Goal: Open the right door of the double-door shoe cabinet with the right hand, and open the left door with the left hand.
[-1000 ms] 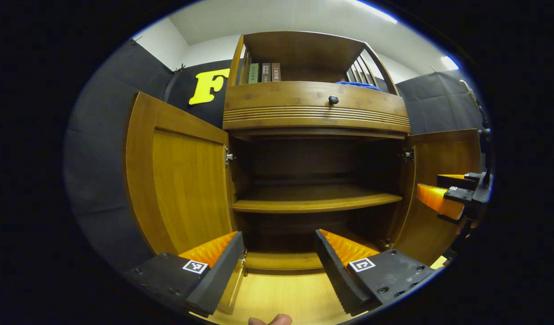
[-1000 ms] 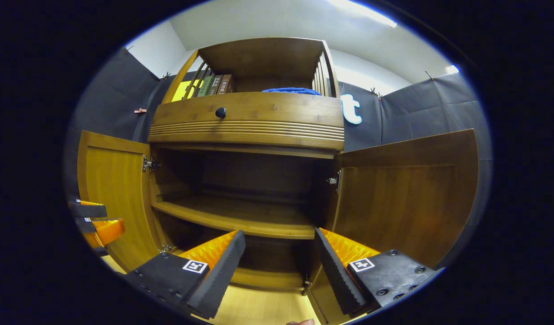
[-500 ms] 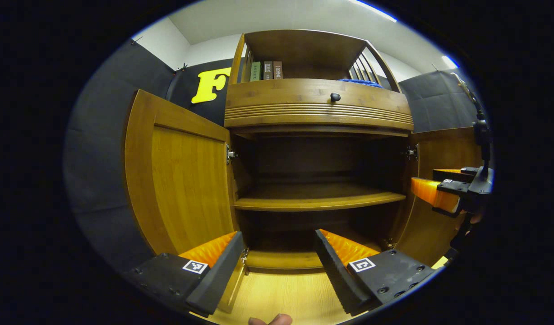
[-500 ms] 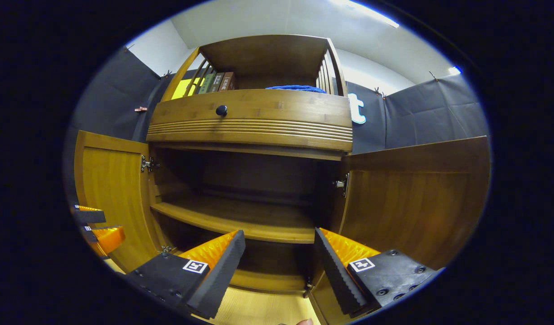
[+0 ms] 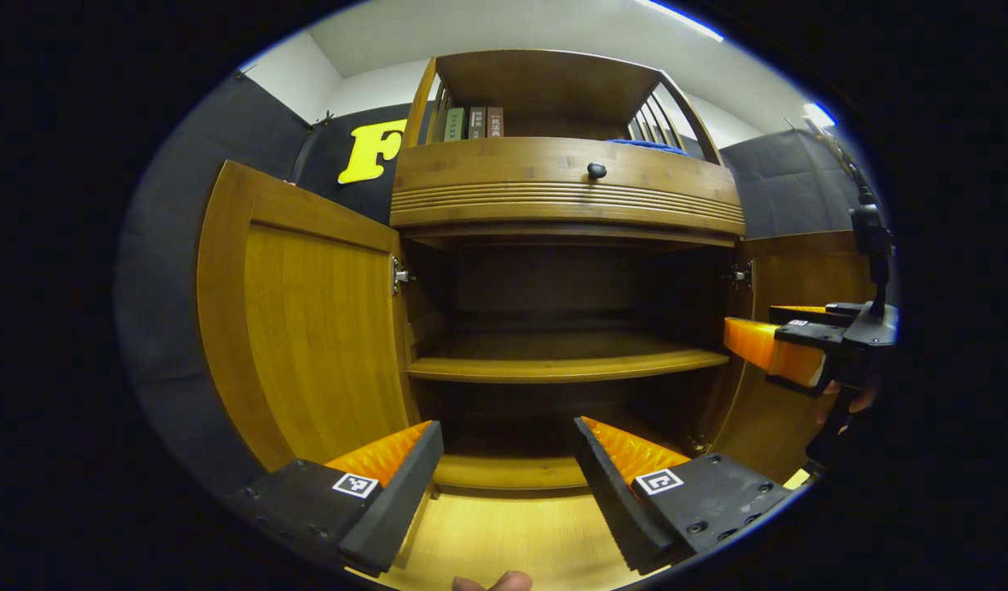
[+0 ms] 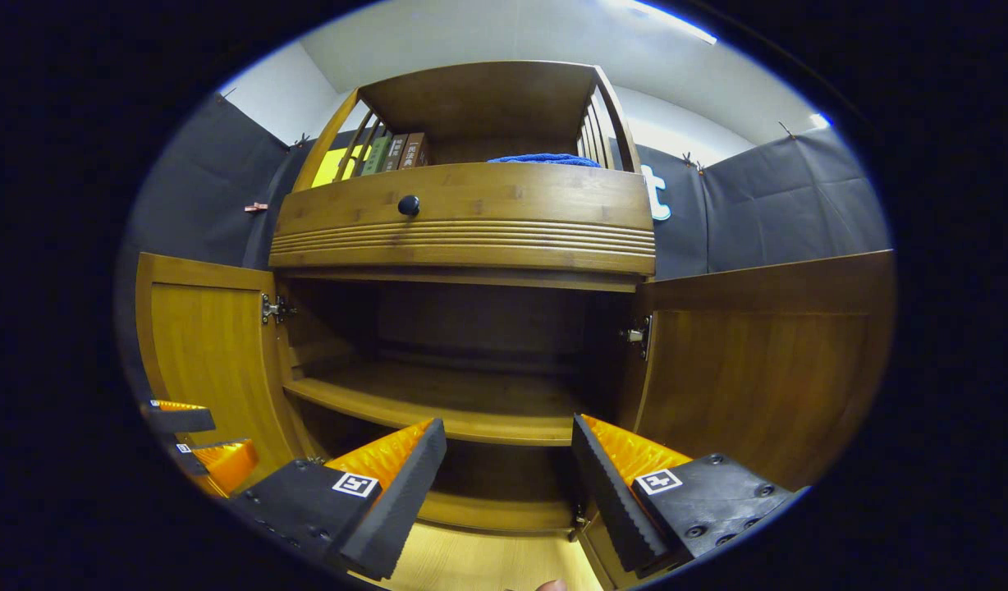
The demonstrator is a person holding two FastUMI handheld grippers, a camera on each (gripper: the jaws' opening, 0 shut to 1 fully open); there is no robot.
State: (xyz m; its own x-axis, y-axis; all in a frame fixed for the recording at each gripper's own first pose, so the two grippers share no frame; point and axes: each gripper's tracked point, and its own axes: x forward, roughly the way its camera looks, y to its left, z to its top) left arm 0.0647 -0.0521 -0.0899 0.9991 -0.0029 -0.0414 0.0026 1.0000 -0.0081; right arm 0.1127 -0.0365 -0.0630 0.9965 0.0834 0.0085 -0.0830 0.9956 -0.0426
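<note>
Here the left gripper [image 5: 504,484] has its jaws spread wide with nothing between them, hanging in front of the open shoe cabinet [image 5: 565,205] at the level of its bottom compartment; a fingertip [image 5: 492,583] of the person shows at the very bottom edge of the left gripper view. The right gripper [image 6: 508,484] is likewise parted wide and holds nothing, set before the cabinet's lower opening; in the left gripper view it appears far off at the right [image 5: 787,349], just in front of the right door, jaws apart, gripping nothing.

The left door [image 5: 307,328] stands swung out to the left on its hinge [image 5: 400,275]; the right door [image 6: 758,361] is swung out to the right, its inner face toward the right gripper view. Between them the dark interior lies exposed, with one shelf [image 5: 565,365] across the middle and nothing visible on it.

Above the doors runs a drawer front with ribbed grooves and a dark knob [image 5: 596,171]; on top sits an open compartment holding a few books [image 5: 469,123] at its left and a blue cloth [image 6: 541,159] at its right. The floor [image 5: 504,533] below is pale wood.
</note>
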